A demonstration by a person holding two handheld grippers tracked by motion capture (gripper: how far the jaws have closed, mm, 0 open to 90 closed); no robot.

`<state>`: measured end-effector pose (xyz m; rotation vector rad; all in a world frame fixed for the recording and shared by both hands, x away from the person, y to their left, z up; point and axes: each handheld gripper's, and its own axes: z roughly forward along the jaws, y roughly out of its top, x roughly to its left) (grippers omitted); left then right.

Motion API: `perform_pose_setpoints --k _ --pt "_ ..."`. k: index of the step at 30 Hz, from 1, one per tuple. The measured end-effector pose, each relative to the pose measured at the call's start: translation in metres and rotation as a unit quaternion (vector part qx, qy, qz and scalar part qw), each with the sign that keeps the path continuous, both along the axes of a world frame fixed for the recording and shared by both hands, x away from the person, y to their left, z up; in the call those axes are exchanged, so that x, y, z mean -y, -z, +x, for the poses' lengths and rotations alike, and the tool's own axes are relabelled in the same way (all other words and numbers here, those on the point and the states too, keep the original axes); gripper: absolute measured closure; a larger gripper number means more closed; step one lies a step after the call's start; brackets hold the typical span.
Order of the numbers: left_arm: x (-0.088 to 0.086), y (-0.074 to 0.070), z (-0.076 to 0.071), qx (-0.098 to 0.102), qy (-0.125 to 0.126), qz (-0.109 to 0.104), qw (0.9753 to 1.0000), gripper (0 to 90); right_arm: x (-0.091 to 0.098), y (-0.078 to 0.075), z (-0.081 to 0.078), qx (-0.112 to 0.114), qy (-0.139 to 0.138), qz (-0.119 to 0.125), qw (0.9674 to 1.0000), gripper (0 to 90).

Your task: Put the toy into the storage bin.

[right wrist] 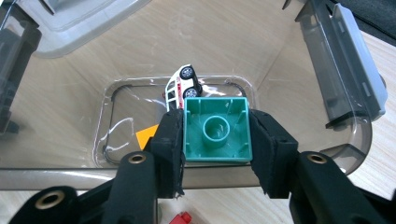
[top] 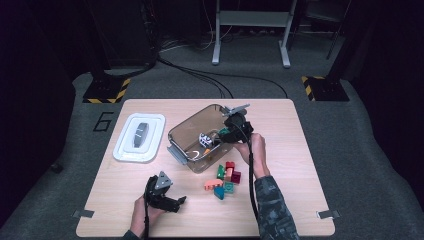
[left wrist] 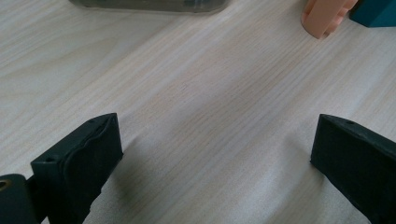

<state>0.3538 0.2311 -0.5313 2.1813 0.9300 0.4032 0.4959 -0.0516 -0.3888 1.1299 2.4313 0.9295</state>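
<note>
One green building block (right wrist: 216, 129) sits between my right gripper's (right wrist: 215, 140) jaws, hollow underside turned to the camera, the pads against two opposite sides; the jaws are narrow, about the block's own width. I judge the grip is close to letting go rather than firm, though from this angle I cannot be sure how hard the pads press. I hold it over the open mouth of the clear plastic storage box (top: 186, 131), which lies near the middle of the tabletop toward its far edge. On the box floor below lie a white toy car (right wrist: 183, 87) and an orange piece (right wrist: 146, 136). So the step in hand is dropping blocks into the box, one at a time.

Next I need to spread the jaws enough for the block to fall clear of the box wall, then draw back to the pile of coloured blocks (top: 224, 179) just beside the box toward the near edge.

My left gripper (top: 172, 203) rests by the near edge, jaws wide apart and holding nothing, bare wood between them. The white lid (top: 138, 137) lies toward the left edge, well apart from the box
</note>
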Motion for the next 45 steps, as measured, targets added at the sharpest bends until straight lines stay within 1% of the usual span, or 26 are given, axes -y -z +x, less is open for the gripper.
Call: perform_pose_setpoints --k 1,2,4,5,7,9,10,12,13,16,17,18,20,21,22,23,25,27,29,32,34,36,38,39,43,45 --pt "0.000 0.000 0.000 -0.001 0.000 0.001 1.0000 1.9 0.000 0.000 -0.001 -0.002 0.003 -0.001 1.0000 52.5" --pt "0.000 0.000 0.000 0.000 0.000 -0.001 1.0000 1.9 0.000 -0.001 -0.001 -0.002 0.003 0.000 1.0000 51.8" --pt "0.000 0.000 0.000 -0.002 0.002 0.000 1.0000 1.9 0.001 -0.001 -0.003 -0.004 0.005 0.001 1.0000 45.2" --pt "0.000 0.000 0.000 -0.001 0.002 0.000 1.0000 1.9 0.002 -0.002 -0.004 0.000 0.010 0.001 0.9999 44.0" --pt "0.000 0.000 0.000 -0.001 0.001 -0.001 1.0000 1.9 0.005 -0.004 -0.007 -0.001 0.012 0.013 0.9998 37.1" --pt "0.000 0.000 0.000 -0.001 0.002 0.000 1.0000 1.9 0.009 -0.005 -0.012 0.009 0.016 0.022 0.9996 34.0" --pt "0.000 0.000 0.000 -0.001 0.001 -0.001 1.0000 1.9 0.012 -0.005 -0.016 0.010 0.021 0.029 0.9993 30.9" --pt "0.000 0.000 0.000 -0.001 0.001 -0.001 1.0000 1.9 0.016 -0.006 -0.022 0.015 0.024 0.036 0.9990 28.9" --pt "0.000 0.000 0.000 -0.001 0.001 -0.001 1.0000 1.9 0.020 -0.006 -0.027 0.018 0.024 0.043 0.9986 25.1" --pt "0.000 0.000 0.000 -0.001 0.001 -0.001 1.0000 1.9 0.026 -0.005 -0.037 0.023 0.027 0.049 0.9982 22.2" --pt "0.000 -0.001 0.000 -0.003 0.003 0.001 1.0000 1.9 0.029 -0.005 -0.041 0.028 0.025 0.053 0.9979 20.7" --pt "0.000 0.000 0.000 -0.001 0.001 0.000 1.0000 1.9 0.031 -0.004 -0.044 0.027 0.028 0.055 0.9977 19.9" --pt "0.000 0.000 0.000 -0.001 0.001 -0.001 1.0000 1.9 0.037 -0.001 -0.051 0.030 0.025 0.057 0.9976 18.6" --pt "-0.001 0.000 0.000 0.000 0.003 0.002 1.0000 1.9 0.039 0.000 -0.054 0.029 0.030 0.060 0.9973 18.1" --pt "-0.001 -0.001 0.000 -0.002 0.004 0.004 1.0000 1.9 0.042 0.001 -0.056 0.032 0.028 0.060 0.9973 17.6" --pt "-0.001 0.000 0.001 0.001 0.003 0.003 1.0000 1.8 0.045 0.003 -0.060 0.031 0.032 0.063 0.9970 17.2" --pt "-0.001 -0.001 0.001 0.001 0.003 0.003 1.0000 1.9 0.050 0.008 -0.065 0.035 0.033 0.062 0.9969 16.2" --pt "-0.001 -0.001 0.001 -0.001 0.004 0.004 1.0000 1.8 0.054 0.013 -0.069 0.031 0.035 0.067 0.9966 15.8" --pt "-0.001 -0.001 0.001 -0.001 0.004 0.004 1.0000 1.9 0.059 0.021 -0.072 0.030 0.037 0.066 0.9967 14.6" --pt "-0.001 -0.001 0.001 -0.001 0.004 0.004 1.0000 1.9 0.061 0.030 -0.076 0.024 0.044 0.066 0.9966 13.9" --pt "-0.001 -0.001 0.001 -0.001 0.004 0.004 1.0000 1.9 0.061 0.037 -0.078 0.020 0.041 0.065 0.9969 12.9" --pt "-0.001 -0.001 0.001 0.000 0.003 0.003 1.0000 1.9 0.061 0.042 -0.080 0.021 0.044 0.059 0.9970 11.2" --pt "-0.001 -0.001 0.001 0.001 0.003 0.003 1.0000 1.9 0.061 0.048 -0.082 0.018 0.044 0.059 0.9971 10.8" --pt "-0.001 -0.001 0.001 0.000 0.004 0.004 1.0000 1.9 0.061 0.051 -0.083 0.022 0.044 0.055 0.9973 10.3" --pt "-0.001 0.000 0.001 0.001 0.002 0.002 1.0000 1.9 0.062 0.063 -0.087 0.014 0.050 0.057 0.9970 7.9" --pt "-0.001 0.000 0.000 0.001 0.002 0.002 1.0000 1.9 0.063 0.067 -0.087 0.015 0.049 0.057 0.9971 7.5"
